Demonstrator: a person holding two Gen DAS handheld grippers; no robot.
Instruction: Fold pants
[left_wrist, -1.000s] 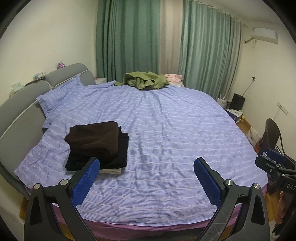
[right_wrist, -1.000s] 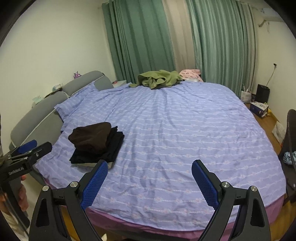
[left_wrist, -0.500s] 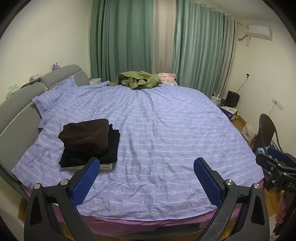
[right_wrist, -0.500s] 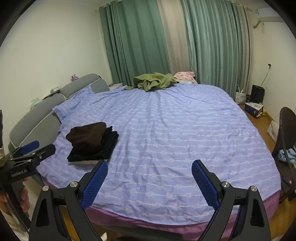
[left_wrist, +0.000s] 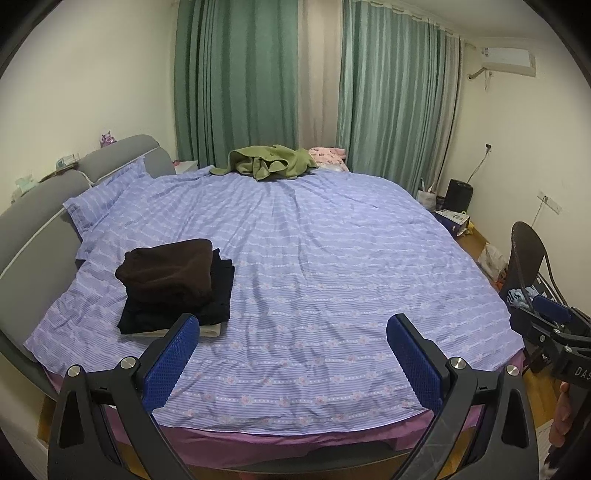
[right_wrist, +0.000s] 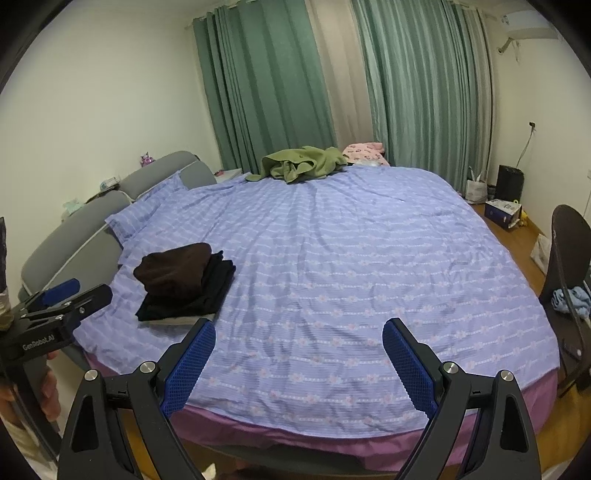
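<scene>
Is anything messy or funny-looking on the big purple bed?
Yes. A green garment lies crumpled in a heap at the far edge of the bed, unlike the neat folded stack near the headboard. A pink item beside it also looks bunched up. Nothing looks spilled or broken.

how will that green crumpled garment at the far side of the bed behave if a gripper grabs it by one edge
The green garment lies in a loose, rumpled heap, so it is probably floppy and would unfurl and dangle rather than lift as one piece. It looks like soft, thickish fabric, likely light and not slippery. Its folds may drag across the bedspread.
</scene>
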